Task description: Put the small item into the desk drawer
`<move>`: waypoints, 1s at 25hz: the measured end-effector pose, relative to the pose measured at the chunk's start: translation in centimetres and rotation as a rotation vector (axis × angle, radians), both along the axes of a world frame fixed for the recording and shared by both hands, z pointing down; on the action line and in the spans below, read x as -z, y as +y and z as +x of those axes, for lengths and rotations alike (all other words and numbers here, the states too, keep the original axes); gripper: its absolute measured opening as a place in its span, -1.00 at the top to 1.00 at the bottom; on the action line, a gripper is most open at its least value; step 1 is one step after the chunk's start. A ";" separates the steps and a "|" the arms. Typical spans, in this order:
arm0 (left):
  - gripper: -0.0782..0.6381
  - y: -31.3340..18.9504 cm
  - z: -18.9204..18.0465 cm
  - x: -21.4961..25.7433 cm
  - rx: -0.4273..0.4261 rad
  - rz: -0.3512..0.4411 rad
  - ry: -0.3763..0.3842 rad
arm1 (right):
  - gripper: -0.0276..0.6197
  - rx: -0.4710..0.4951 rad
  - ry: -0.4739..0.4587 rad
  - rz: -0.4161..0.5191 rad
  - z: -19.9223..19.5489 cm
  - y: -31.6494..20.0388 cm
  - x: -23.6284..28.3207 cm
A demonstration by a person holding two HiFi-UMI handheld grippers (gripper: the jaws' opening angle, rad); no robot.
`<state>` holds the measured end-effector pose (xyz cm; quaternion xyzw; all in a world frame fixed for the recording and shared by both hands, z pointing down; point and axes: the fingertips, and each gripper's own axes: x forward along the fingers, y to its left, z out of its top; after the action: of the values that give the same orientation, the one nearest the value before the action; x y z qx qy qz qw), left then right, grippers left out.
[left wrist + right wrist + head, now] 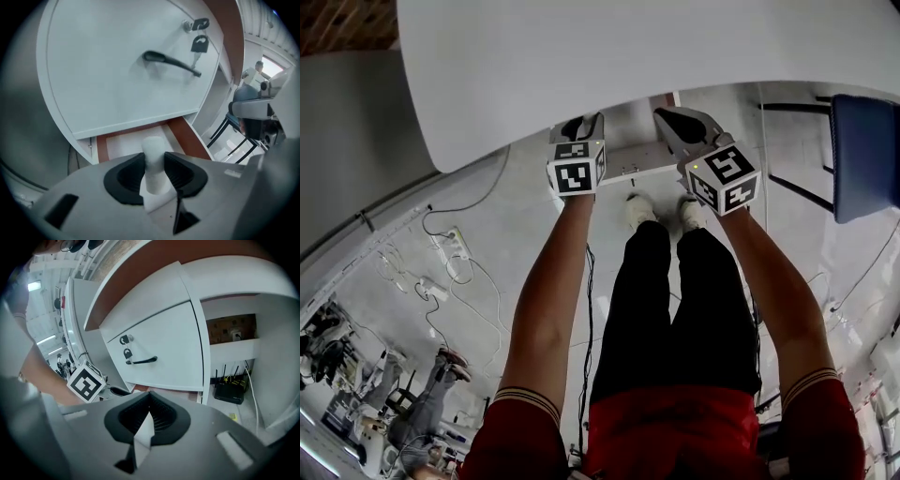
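We have the left gripper (579,127) tipped down under the edge of the white desk top (628,66), its fingers set narrow and clamped on the small item (153,164), a white stubby cylinder standing upright between the black pads; just past it lies the open drawer (185,136), brown-rimmed with a pale lining, and the item hangs above its near end, not yet inside. Over the drawer's far part looms a white cabinet front with a black handle (171,62) and a bunch of keys (199,44) dangling from the lock. The right gripper (149,416) sits beside its partner, jaws brought together, and we make out nothing held in them; from its view we catch the left gripper's marker cube (85,382) and a black router (229,392) on the floor in the recess beside the cabinet. Below us, black trousers and white shoes (639,208) on a pale floor; a blue chair (865,155) to the right; loose cables (455,281) and a power strip (455,246) to the left.
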<state>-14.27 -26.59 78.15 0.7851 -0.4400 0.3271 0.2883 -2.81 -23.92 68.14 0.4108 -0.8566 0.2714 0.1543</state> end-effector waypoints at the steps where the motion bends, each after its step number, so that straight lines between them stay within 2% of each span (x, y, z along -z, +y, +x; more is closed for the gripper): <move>1: 0.40 0.0 -0.1 -0.9 0.010 -0.019 -0.006 | 0.90 -0.009 -0.001 -0.019 0.0 -0.1 -0.8; 8: 0.39 -0.5 -0.7 -6.1 0.043 -0.143 -0.095 | 0.90 -0.068 0.000 -0.095 0.7 -0.8 -4.0; 17: 0.39 -0.3 -0.9 -11.7 0.074 -0.274 -0.134 | 0.90 -0.021 0.006 -0.110 0.1 -1.2 -6.0; 25: 0.38 -0.7 -0.7 -12.6 0.094 -0.278 -0.153 | 0.90 0.000 -0.015 -0.094 0.2 -1.3 -6.4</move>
<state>-15.00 -27.26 90.71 0.6888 -0.4473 0.4299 0.3749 -2.63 -25.25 74.58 0.4011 -0.8441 0.3143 0.1668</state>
